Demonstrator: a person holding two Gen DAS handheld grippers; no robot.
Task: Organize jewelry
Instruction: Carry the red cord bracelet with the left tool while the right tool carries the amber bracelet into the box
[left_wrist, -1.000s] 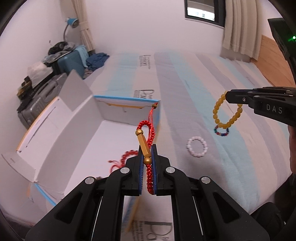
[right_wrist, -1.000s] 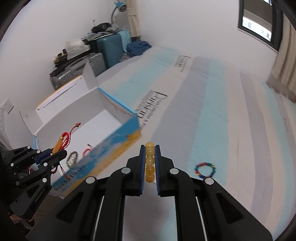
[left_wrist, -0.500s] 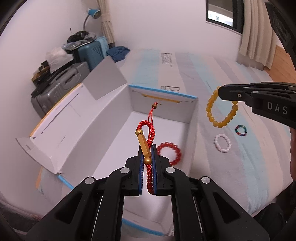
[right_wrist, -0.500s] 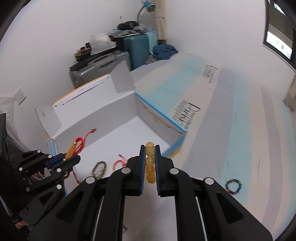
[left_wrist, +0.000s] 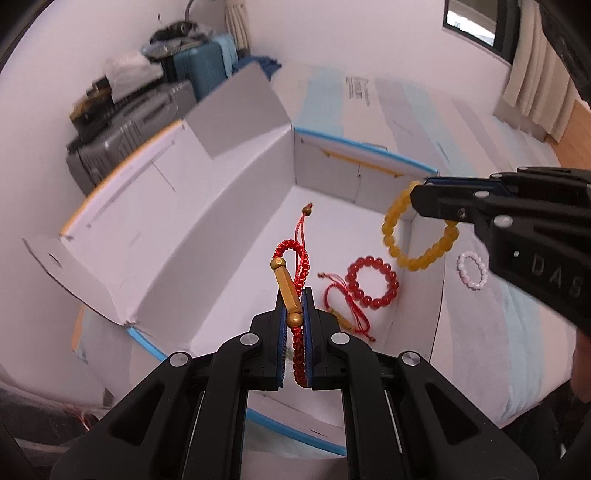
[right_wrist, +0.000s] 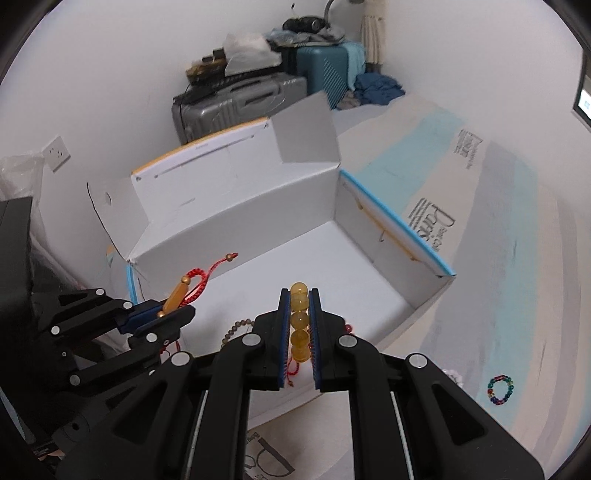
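The left tool (left_wrist: 294, 325) clamped a red braided bracelet (left_wrist: 291, 266) above the white box (left_wrist: 207, 236); the right tool (right_wrist: 299, 325) pinched a yellow bead bracelet (right_wrist: 299, 321) over the box's near edge. Only the left view showed the red bead bracelet (left_wrist: 373, 282) and a red cord bracelet (left_wrist: 343, 306) on the box floor, and a white bead ring (left_wrist: 472, 271) on the bed (left_wrist: 480, 350) at three o'clock, with "DAS" on the right tool. Only the right view showed a multicolored bead ring (right_wrist: 500, 389) at four o'clock and a brownish bead bracelet (right_wrist: 236, 328) in the box.
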